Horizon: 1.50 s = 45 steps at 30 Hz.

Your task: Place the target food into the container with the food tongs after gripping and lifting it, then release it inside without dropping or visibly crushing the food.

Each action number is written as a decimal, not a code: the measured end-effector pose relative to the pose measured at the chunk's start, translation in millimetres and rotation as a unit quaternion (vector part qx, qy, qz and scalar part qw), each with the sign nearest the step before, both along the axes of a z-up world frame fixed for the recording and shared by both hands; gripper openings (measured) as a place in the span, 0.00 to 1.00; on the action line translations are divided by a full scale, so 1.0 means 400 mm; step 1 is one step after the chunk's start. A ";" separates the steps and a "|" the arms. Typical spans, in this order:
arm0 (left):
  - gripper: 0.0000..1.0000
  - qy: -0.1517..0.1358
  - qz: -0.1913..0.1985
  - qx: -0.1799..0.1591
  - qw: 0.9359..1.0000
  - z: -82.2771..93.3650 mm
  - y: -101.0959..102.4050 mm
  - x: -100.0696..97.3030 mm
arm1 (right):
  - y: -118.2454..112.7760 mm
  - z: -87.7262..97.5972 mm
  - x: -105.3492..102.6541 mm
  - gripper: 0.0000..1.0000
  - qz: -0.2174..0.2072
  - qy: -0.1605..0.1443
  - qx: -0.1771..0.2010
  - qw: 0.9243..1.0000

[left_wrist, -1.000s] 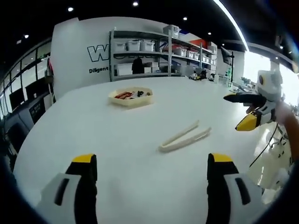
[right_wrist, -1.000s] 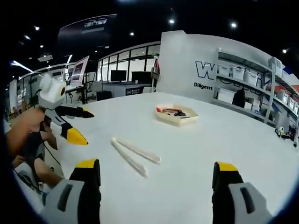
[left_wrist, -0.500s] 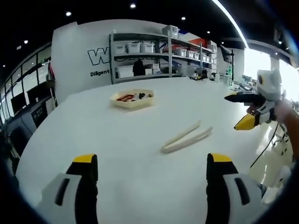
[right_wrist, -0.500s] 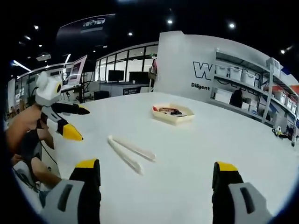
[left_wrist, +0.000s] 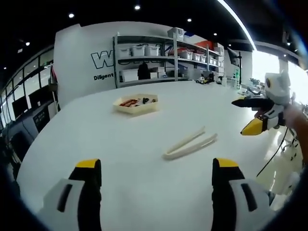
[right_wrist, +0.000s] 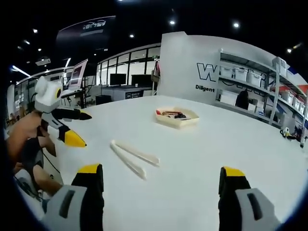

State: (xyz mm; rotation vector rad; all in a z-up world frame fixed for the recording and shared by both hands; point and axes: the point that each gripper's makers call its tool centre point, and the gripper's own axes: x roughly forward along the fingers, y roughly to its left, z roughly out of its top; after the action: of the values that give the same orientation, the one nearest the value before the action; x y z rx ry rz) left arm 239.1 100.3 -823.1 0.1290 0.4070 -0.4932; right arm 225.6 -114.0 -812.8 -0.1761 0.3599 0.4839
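In the left gripper view, the left hand-held gripper (left_wrist: 151, 175) hangs released and empty above the tabletop (left_wrist: 120, 144), with the food tongs (left_wrist: 189, 144) lying ungrasped ahead, presumably for pickup. In the right gripper view, the right hand-held gripper (right_wrist: 161, 180) is likewise spread wide and empty; beyond the tongs, the container (right_wrist: 176, 117) holding the food (right_wrist: 169, 114) sits well apart.

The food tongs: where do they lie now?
The food tongs lie flat on the white table, between the cameras and the food tray.
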 end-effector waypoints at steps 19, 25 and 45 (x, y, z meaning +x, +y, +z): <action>0.93 -0.028 0.007 0.068 0.997 0.005 0.014 0.016 | -0.001 0.021 0.012 1.00 0.009 -0.007 0.007 1.000; 0.93 -0.005 0.007 0.038 0.999 -0.004 0.006 0.007 | -0.013 0.025 0.015 1.00 0.008 -0.009 -0.002 1.000; 0.92 -0.016 0.001 0.010 1.000 0.024 -0.011 -0.013 | -0.027 0.028 -0.003 1.00 -0.008 -0.007 0.007 1.000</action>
State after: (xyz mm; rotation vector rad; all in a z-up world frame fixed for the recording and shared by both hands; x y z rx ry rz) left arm 234.0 95.9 -813.4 0.1563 0.3800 -0.4851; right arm 224.3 -124.9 -801.6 -0.1625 0.3432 0.4694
